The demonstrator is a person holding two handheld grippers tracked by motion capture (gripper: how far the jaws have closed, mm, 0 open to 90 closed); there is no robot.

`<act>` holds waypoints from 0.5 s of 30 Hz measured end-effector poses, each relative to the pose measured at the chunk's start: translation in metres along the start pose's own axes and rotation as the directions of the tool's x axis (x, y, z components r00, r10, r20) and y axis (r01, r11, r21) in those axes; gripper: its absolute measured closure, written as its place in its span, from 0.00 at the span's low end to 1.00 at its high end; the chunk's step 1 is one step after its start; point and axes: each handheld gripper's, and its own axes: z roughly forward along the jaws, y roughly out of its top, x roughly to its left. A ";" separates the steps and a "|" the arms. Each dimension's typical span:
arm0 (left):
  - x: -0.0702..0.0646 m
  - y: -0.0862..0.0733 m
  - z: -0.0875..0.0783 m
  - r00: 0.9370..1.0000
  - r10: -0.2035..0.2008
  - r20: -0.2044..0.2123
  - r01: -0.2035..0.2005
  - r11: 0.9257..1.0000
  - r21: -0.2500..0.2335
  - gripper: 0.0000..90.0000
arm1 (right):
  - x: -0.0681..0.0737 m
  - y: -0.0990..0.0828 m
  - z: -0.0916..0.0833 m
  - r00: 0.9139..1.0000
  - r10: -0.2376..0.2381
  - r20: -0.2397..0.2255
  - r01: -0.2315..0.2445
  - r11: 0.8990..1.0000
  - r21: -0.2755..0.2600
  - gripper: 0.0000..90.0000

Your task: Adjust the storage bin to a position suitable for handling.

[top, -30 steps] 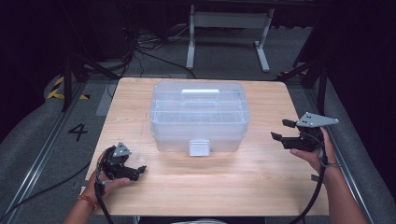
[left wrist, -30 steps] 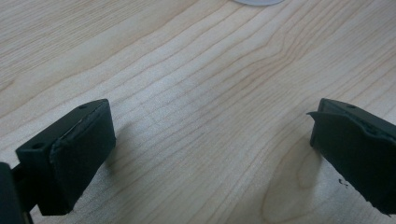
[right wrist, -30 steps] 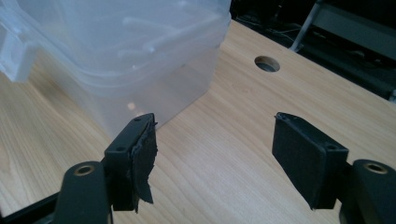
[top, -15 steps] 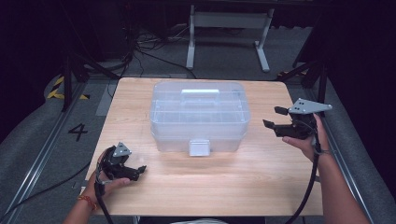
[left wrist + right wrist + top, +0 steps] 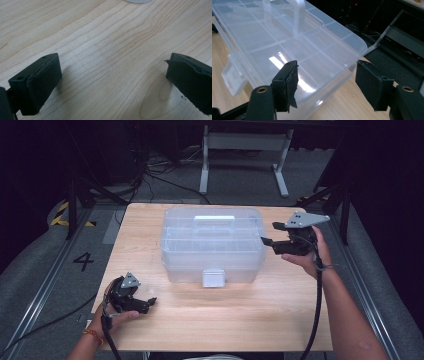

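Clear box (image 5: 212,245) sits mid-table, lid down and latch (image 5: 213,277) closed — right gripper (image 5: 272,241) hovers wide open at its end, left gripper (image 5: 145,302) rests spread and empty — nothing looks started.

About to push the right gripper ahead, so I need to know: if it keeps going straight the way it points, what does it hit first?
Most likely the clear plastic box: the right gripper points at its near end, open jaws straddling the lid's edge. Exact gap is unclear.
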 end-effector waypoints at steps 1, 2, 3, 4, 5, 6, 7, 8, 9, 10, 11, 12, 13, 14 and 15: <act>0.000 0.000 0.000 1.000 0.000 0.000 0.000 1.000 0.000 0.01 | 0.001 0.002 0.002 1.000 -0.002 -0.002 0.002 1.000 0.004 0.39; 0.000 0.000 0.000 1.000 0.000 0.000 0.000 1.000 0.000 0.01 | 0.003 0.006 0.006 1.000 -0.005 -0.004 0.005 1.000 0.007 0.40; 0.000 0.000 0.000 1.000 0.000 0.000 0.000 1.000 0.000 0.01 | 0.004 0.009 0.009 1.000 -0.008 -0.004 0.008 1.000 0.008 0.40; 0.000 0.000 0.000 1.000 0.000 0.003 0.000 1.000 -0.001 0.01 | 0.005 0.013 0.012 1.000 -0.013 -0.009 0.013 1.000 0.010 0.40; 0.000 0.000 0.000 1.000 -0.004 0.001 0.004 1.000 -0.001 0.01 | 0.005 0.015 0.014 1.000 -0.016 -0.011 0.016 1.000 0.008 0.41; 0.000 0.000 0.000 1.000 0.001 0.000 -0.001 1.000 0.000 0.01 | 0.006 0.017 0.017 1.000 -0.019 -0.018 0.019 1.000 0.002 0.41; 0.000 0.000 0.000 1.000 0.000 0.002 0.000 1.000 -0.001 0.01 | 0.006 0.020 0.019 1.000 -0.016 -0.024 0.016 1.000 0.007 0.41; 0.000 0.000 0.000 1.000 0.000 0.002 0.000 1.000 -0.001 0.01 | 0.006 0.020 0.019 1.000 -0.016 -0.024 0.016 1.000 0.007 0.41; 0.000 0.000 0.000 1.000 0.000 0.000 0.000 1.000 0.000 0.01 | 0.007 0.023 0.022 0.999 -0.022 -0.024 0.022 1.000 0.011 0.41; 0.000 0.000 0.000 1.000 0.000 0.000 0.000 1.000 0.000 0.01 | 0.007 0.026 0.025 0.999 -0.029 -0.022 0.029 0.999 0.013 0.41; 0.000 0.000 0.000 1.000 0.000 0.000 0.000 1.000 0.000 0.01 | 0.007 0.028 0.027 0.999 -0.034 -0.025 0.035 0.999 0.011 0.41; 0.000 0.000 0.000 1.000 0.000 0.000 0.000 1.000 0.000 0.01 | 0.008 0.030 0.030 0.999 -0.032 -0.027 0.033 0.999 0.014 0.41; 0.000 0.000 0.000 1.000 0.000 0.000 0.000 1.000 0.000 0.01 | 0.008 0.031 0.032 0.999 -0.039 -0.025 0.039 0.999 0.014 0.42; 0.000 0.000 0.000 1.000 0.000 0.000 0.000 1.000 0.000 0.01 | 0.008 0.033 0.035 0.999 -0.043 -0.024 0.044 0.999 0.020 0.42; 0.000 0.000 0.000 1.000 0.000 0.003 0.000 1.000 0.000 0.01 | 0.009 0.034 0.037 0.999 -0.041 -0.028 0.042 0.999 0.022 0.42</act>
